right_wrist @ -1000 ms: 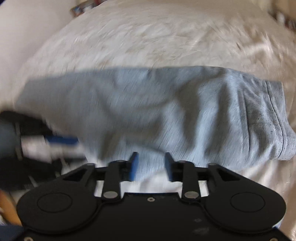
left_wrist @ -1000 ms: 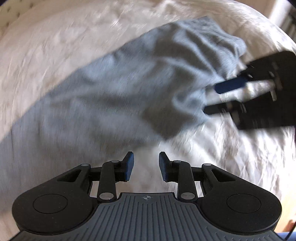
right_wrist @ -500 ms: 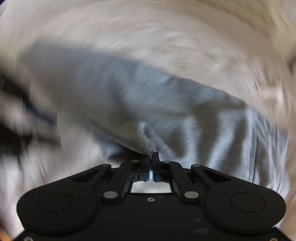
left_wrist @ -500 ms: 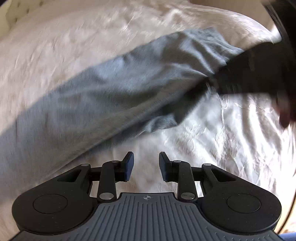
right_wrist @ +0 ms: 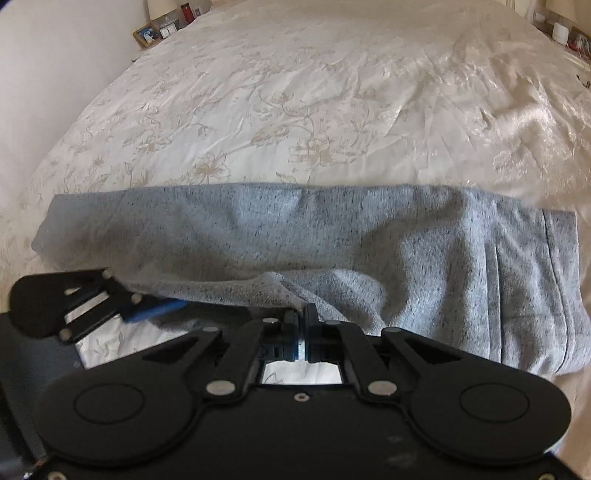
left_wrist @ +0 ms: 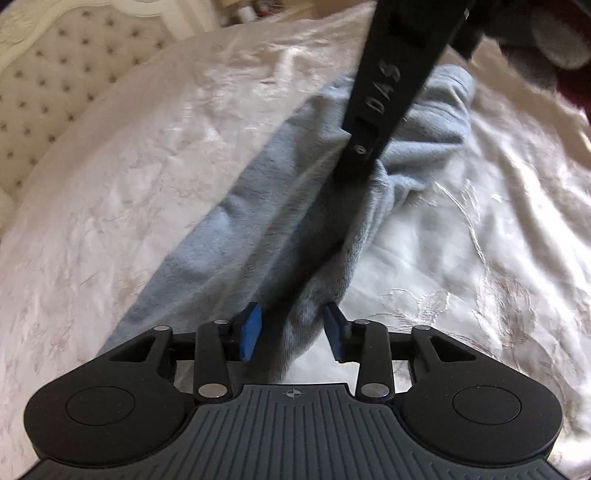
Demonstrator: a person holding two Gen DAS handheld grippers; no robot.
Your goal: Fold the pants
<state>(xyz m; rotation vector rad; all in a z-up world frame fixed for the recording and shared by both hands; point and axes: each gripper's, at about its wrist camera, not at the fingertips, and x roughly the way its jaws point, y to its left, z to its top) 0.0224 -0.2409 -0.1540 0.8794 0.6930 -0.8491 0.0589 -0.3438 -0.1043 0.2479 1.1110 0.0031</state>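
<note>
Pants (right_wrist: 332,236) edge pinched in right gripper (right_wrist: 303,325), seemingly raised

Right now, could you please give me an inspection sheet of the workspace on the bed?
Surface: cream floral bedspread, wrinkled, covering the bed.
Job's things: grey pants lying across the bedspread, the near edge lifted into a fold.
Clutter: nothing seen on the bedspread.
Grippers: right gripper, jaws shut on the pants' near edge; left gripper, jaws just opening, astride a fold of the pants, pads not pressing.
Cables: nothing seen.
Surroundings: tufted headboard; framed picture and a red object beyond the bed's far left corner.
</note>
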